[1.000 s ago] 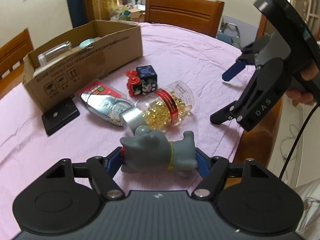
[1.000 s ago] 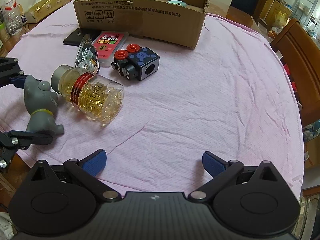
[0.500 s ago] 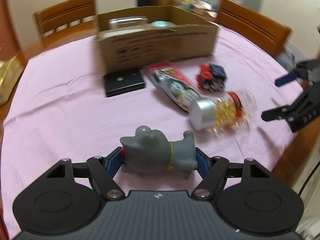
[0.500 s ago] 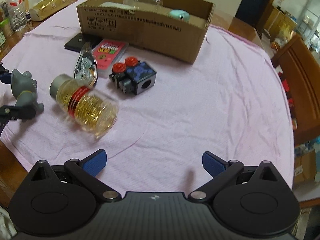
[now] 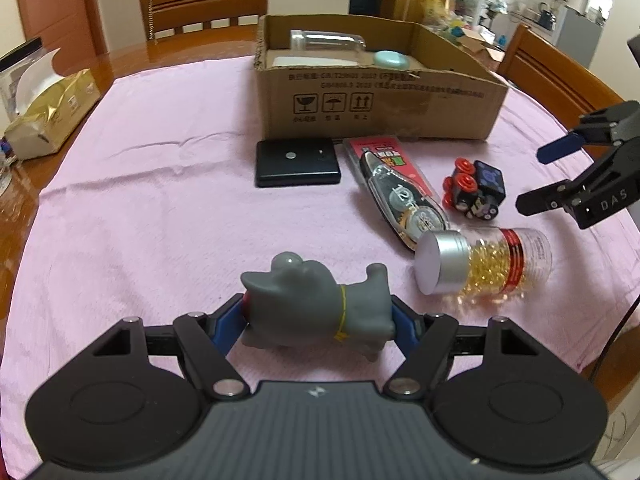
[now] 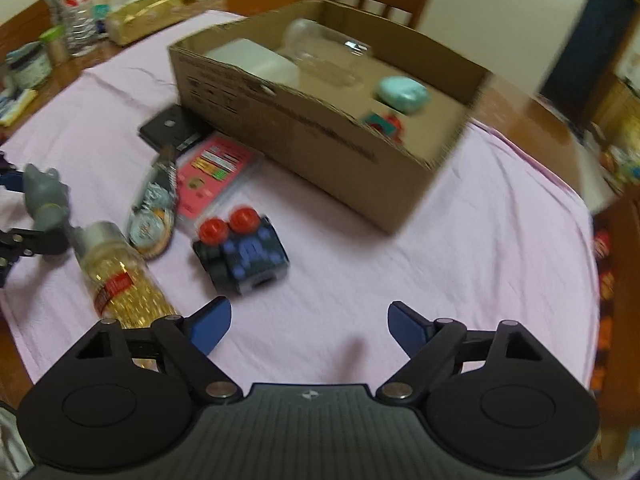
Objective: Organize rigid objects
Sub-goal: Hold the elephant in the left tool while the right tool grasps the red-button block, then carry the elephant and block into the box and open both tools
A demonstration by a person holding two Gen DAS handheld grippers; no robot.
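My left gripper [image 5: 318, 312] is shut on a grey rubber toy animal [image 5: 316, 304] with a yellow collar, held above the pink cloth. The same toy [image 6: 44, 196] shows at the far left of the right wrist view. My right gripper [image 6: 308, 320] hovers near a dark blue cube toy [image 6: 244, 256] with red knobs; its jaws are closing with nothing between them. A capsule bottle [image 5: 480, 264] lies on its side beside the cube. Behind them stands the cardboard box [image 5: 380, 108], holding a clear bottle [image 5: 326, 42] and a mint object [image 5: 392, 59].
A correction tape [image 5: 404, 204], a pink card pack [image 6: 212, 176] and a flat black square [image 5: 298, 162] lie in front of the box. A gold tissue pack [image 5: 52, 116] and a water bottle [image 6: 76, 12] sit on the bare wood. Wooden chairs [image 5: 204, 4] ring the table.
The left gripper has rolled and swung round with the toy still in it. The right gripper moved toward the cube and box, and its jaws have narrowed.
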